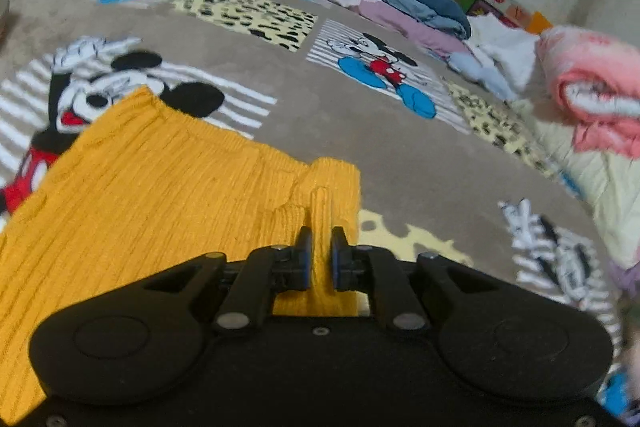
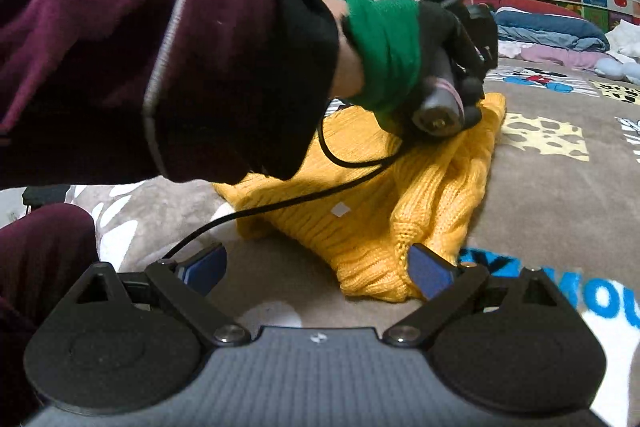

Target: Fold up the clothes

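Left wrist view: we see the left tongs (image 1: 320, 239) closed on a raised ridge of the yellow knit sweater (image 1: 160, 195); the blue pads stand narrow with the wool pinched between them.
Right wrist view: we see the right tongs (image 2: 316, 267) spread wide and holding nothing, the right-hand pad just beside the sweater's ribbed edge (image 2: 372, 267) at about 1 o'clock from the tongs.
Where the sweater lies: on the grey cartoon-print blanket (image 1: 340, 131) of the bed, bunched in layers in the right wrist view, flatter and spread toward 9 o'clock in the left wrist view.
Left hand: gloved in green and black (image 2: 384, 47), at 12 o'clock in the right wrist view, pressing its tool down on the far part of the sweater; a black cable (image 2: 280, 203) trails across the wool.
How it will handle: we judge it soft, limp and fairly thick; a chunky rib knit should stretch and sag when lifted by one point, and cling rather than slide on the plush blanket.
Where to take hold: we would favour the ribbed hem or a doubled edge, where the knit is denser and a pinch takes several layers.
Stage: the motion blur leaves us unsure whether the heaped folds are a fold in the making or a loose pile.
Risk: the cable may snag under a turned layer.
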Tool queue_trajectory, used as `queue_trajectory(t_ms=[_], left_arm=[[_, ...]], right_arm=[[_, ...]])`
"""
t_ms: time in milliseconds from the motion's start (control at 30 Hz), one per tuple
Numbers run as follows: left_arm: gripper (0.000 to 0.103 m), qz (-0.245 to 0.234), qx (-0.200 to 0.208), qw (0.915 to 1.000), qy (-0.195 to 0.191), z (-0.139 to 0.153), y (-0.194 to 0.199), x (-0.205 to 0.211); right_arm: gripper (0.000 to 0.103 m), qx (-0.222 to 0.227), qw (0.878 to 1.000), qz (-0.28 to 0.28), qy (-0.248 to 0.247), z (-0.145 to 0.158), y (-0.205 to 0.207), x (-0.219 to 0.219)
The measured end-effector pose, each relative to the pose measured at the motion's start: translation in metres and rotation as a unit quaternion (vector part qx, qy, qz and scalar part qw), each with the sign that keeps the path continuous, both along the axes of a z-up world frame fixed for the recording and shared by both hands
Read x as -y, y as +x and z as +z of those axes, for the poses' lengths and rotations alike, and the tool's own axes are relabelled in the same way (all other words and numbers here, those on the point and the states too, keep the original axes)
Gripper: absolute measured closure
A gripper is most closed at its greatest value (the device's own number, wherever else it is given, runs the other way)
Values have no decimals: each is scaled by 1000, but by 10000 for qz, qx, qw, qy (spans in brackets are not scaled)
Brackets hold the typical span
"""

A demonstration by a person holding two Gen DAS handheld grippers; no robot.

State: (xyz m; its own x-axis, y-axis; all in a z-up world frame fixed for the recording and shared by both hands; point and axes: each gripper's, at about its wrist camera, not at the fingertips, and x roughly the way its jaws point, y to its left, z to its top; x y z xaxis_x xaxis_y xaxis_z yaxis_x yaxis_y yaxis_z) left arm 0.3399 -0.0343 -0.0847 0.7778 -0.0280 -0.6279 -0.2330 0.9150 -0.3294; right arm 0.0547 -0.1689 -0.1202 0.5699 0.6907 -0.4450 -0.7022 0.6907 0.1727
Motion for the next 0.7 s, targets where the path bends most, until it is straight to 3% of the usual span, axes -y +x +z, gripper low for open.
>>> queue_trajectory(t_ms=[33,100,167,200,433,567,700], left_arm=[[94,-31,3,10000,68,-2,1,2],[79,-144,20,9999,63,-3,3,2],[54,-329,73,9994,-107,-1,3,1],[52,-472,89,9987,-174,2,3,0],[52,-1162,375,9924,-145,37,-13,-11],[54,-1664,432,9841,453,48,-30,-15],[71,-2241,310,9637,1416,40,-43,-10]], right_arm=[[6,26,10000,-6,-37,1,0,0],[6,79,9999,-17,-110,3,-1,-1],[7,131,9997,-28,-183,5,-1,-2],[7,158,9996,-34,-219,7,-1,-3],[9,342,9983,-73,-474,14,-3,-6],[9,471,9972,-69,-575,19,-3,-9],[10,621,9966,-38,-548,24,-4,-13]])
